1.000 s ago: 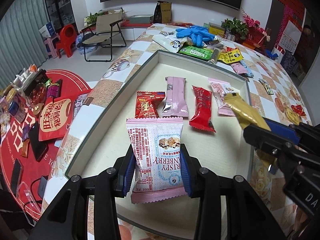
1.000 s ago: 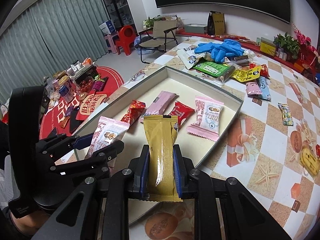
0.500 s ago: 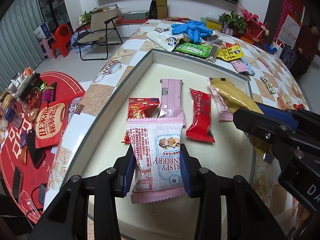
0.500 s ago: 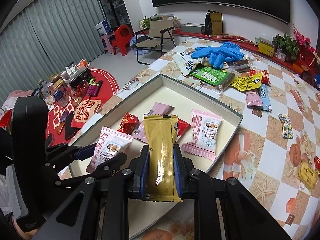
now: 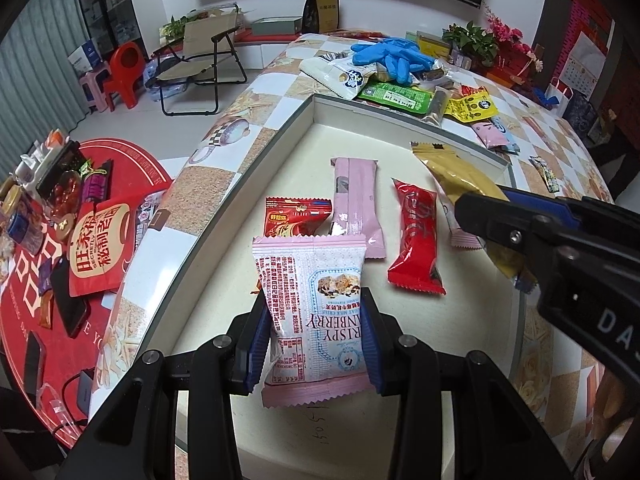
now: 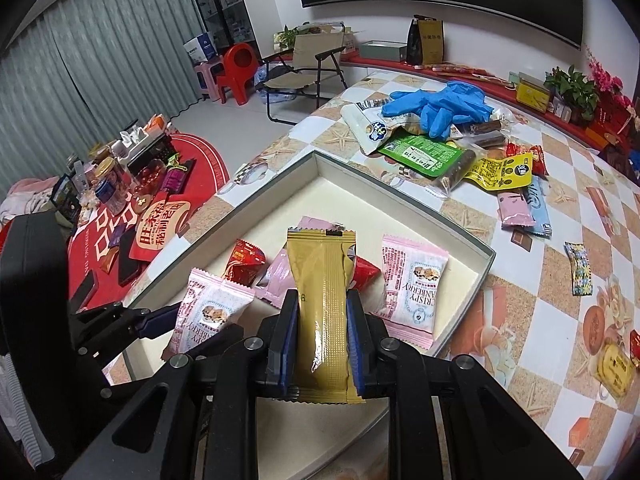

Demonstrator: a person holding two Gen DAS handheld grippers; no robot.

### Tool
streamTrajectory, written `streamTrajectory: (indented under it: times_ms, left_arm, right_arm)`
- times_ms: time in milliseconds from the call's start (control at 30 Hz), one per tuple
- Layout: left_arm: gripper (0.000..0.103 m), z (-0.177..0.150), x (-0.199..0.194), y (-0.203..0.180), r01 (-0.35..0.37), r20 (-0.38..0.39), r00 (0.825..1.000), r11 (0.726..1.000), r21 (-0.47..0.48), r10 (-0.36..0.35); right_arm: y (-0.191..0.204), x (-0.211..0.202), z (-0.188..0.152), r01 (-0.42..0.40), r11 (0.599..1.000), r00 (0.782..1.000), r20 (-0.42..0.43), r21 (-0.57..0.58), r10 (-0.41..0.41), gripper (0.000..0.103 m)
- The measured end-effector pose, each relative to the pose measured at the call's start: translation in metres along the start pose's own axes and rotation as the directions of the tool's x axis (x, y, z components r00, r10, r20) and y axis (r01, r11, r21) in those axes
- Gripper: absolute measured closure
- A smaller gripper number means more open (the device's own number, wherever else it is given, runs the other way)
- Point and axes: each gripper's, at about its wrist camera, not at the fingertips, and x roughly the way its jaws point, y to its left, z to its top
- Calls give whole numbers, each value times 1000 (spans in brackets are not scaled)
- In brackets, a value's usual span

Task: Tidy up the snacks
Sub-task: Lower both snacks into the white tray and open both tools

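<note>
My left gripper point(image 5: 314, 336) is shut on a pink cranberry crisp packet point(image 5: 316, 304) and holds it above the near part of a shallow white tray point(image 5: 304, 120). My right gripper point(image 6: 322, 332) is shut on a gold snack bar point(image 6: 322, 300), held over the tray point(image 6: 486, 258); it also shows in the left wrist view point(image 5: 460, 176). In the tray lie a small red packet point(image 5: 298, 216), a pink bar point(image 5: 356, 200), a red bar point(image 5: 416, 236) and a second pink cranberry packet point(image 6: 412, 284).
Loose snacks lie on the checkered table beyond the tray: a green packet point(image 6: 424, 154), a yellow packet point(image 6: 504, 170), pink and blue bars point(image 6: 522, 210), under blue gloves point(image 6: 440, 104). A red low table point(image 5: 60, 240) with clutter stands left; a folding chair point(image 5: 200, 64) behind.
Both grippers have moved forward over the tray with their packets. The gold bar now hangs over the tray's right part, above the second pink packet.
</note>
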Motion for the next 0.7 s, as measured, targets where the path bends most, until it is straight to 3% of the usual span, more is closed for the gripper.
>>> streamTrajectory:
  times_ms: [700]
  left_arm:
    - [58,4,10,7,21,-31,999,1000,-2,-21]
  right_arm:
    - [5,29,37,59,998,998,-29,-2,-59,79]
